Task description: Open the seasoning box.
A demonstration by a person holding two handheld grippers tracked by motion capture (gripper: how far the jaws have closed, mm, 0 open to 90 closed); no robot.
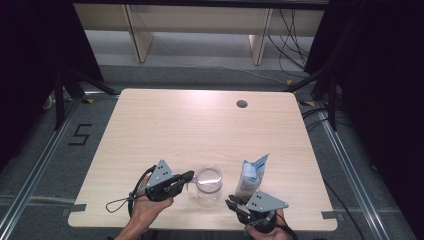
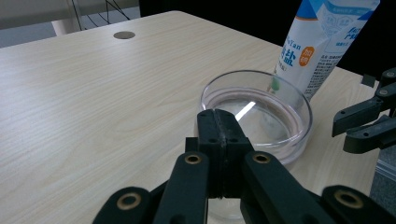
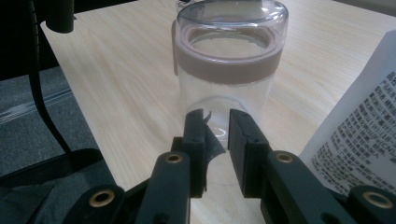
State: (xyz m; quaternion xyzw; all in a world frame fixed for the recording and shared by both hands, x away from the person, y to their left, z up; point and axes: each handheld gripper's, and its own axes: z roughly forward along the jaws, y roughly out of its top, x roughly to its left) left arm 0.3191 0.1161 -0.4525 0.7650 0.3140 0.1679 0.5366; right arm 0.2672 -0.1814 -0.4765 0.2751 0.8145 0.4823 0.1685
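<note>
A clear jar (image 1: 209,181) with a see-through lid and a pinkish band stands near the table's front edge. My left gripper (image 1: 191,175) comes at it from the left. In the left gripper view its jaws are pressed together (image 2: 225,123), with their tips right at the jar's (image 2: 257,112) rim. A white and blue pouch (image 1: 250,175) stands upright just right of the jar. My right gripper (image 1: 229,202) is low at the front. Its jaws stand slightly apart (image 3: 217,126) a little short of the jar's (image 3: 224,60) wall, with nothing between them. The pouch (image 3: 359,140) is to their right.
The light wooden table (image 1: 150,130) has a round cable hole (image 1: 242,104) at the back right. Beyond the jar the tabletop is bare wood. Grey floor with a "5" marking (image 1: 80,135) lies to the left, and black curtains hang on both sides.
</note>
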